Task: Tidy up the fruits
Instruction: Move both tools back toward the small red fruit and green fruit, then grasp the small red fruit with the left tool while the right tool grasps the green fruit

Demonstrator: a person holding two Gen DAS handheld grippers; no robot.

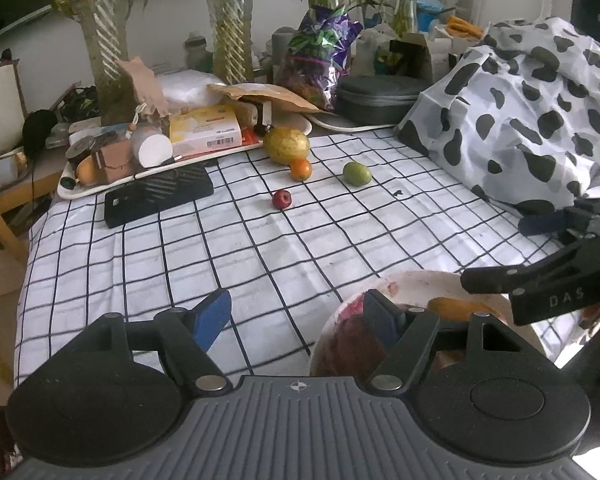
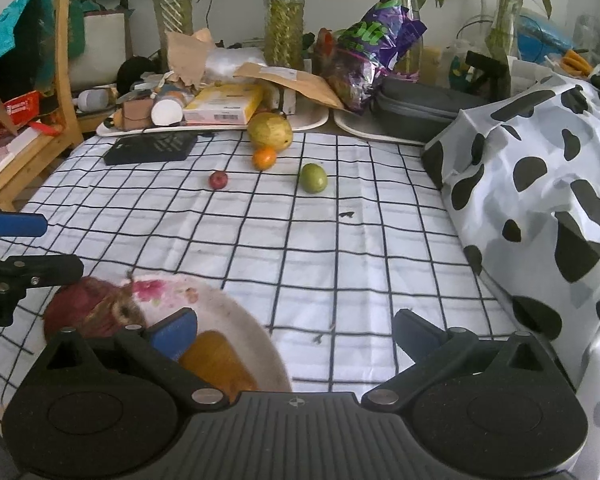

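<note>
Over bowl (image 2: pixel 236 312): both tools (image 1: pixel 296 316) (image 2: pixel 296 332) gape empty; only right view shows reddish fruit (image 2: pixel 88 312), perhaps pomegranate.

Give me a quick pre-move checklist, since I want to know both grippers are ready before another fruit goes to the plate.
1. Left gripper open and holding nothing: ok.
2. Right gripper open and holding nothing: ok.
3. Loose fruits in view on the cloth: red plum, orange, green fruit, big yellow-green fruit: ok.
4. Cloth between grippers and fruits unobstructed: ok.
5. Spare room on the plate: cannot tell, grippers hide part of it.
</note>
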